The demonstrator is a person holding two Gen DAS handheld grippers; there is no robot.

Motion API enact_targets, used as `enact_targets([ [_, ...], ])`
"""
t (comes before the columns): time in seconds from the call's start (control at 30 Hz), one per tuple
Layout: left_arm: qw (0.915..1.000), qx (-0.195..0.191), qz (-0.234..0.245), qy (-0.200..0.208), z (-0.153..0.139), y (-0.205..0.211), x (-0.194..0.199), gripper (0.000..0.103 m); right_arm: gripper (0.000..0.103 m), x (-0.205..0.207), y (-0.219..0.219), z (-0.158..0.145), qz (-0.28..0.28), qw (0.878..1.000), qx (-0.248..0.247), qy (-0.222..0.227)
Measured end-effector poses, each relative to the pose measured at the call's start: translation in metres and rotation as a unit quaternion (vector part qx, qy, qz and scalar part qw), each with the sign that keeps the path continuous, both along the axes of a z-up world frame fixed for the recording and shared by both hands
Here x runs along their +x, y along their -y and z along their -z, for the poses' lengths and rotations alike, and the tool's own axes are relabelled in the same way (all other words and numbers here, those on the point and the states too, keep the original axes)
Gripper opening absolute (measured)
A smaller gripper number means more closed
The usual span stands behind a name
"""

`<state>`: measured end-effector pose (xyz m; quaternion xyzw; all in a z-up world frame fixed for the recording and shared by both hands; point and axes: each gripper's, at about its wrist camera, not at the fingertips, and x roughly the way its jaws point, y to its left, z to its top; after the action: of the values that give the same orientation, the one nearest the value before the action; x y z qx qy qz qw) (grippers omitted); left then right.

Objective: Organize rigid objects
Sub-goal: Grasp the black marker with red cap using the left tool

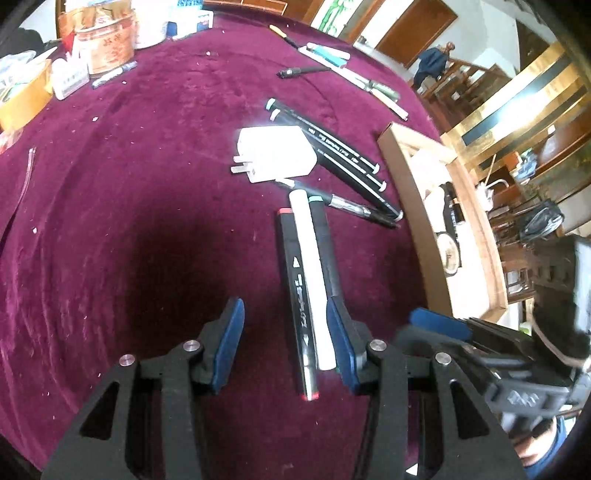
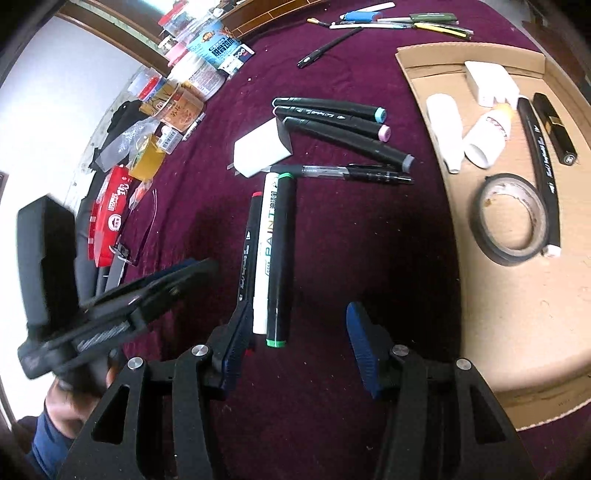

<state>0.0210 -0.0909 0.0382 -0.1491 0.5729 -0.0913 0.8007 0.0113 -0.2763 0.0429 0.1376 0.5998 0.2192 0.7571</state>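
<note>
Markers lie in a tight row of three on the maroon bench (image 1: 110,184) right in front of you: a red-capped marker (image 1: 298,306), a white paint pen (image 1: 312,280) and a green-capped marker (image 2: 282,258), side by side and touching. Your left gripper (image 1: 286,332) has its jaws spread wide, holding nothing; the red-capped marker and the paint pen sit between its fingers, close to the right-hand pad, with the green-capped one at or under that pad. Your right gripper (image 2: 297,332) is spread just as wide and empty too; its left-hand pad sits against the near end of the red-capped marker, and the other two marker ends lie just inside the gap.

Beyond the row, a white charger plug (image 1: 275,155) lies on its side, with a clear-barrelled pen (image 2: 351,172) crosswise at the far tips of the three markers. Three more dark markers (image 2: 332,122) fan out behind the plug. To your right, a cardboard tray (image 2: 517,325) holds a tape roll (image 2: 511,218), white tubes and a few dark markers. More pens (image 2: 406,22) are strewn along the far edge, and tins and packets (image 2: 177,107) crowd the far left
</note>
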Motion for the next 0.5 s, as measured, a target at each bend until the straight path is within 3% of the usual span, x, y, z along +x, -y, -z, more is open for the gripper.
enact_targets([
  [0.1, 0.9998, 0.019, 0.000, -0.009, 0.008, 0.003, 0.006, 0.037, 0.048, -0.003, 0.002, -0.001, -0.001, 1.000, 0.003, 0.002],
  [0.5, 0.9990, 0.044, 0.003, -0.004, 0.020, -0.001, 0.008, 0.037, 0.048, 0.004, -0.012, 0.002, -0.015, 1.000, -0.009, 0.007],
])
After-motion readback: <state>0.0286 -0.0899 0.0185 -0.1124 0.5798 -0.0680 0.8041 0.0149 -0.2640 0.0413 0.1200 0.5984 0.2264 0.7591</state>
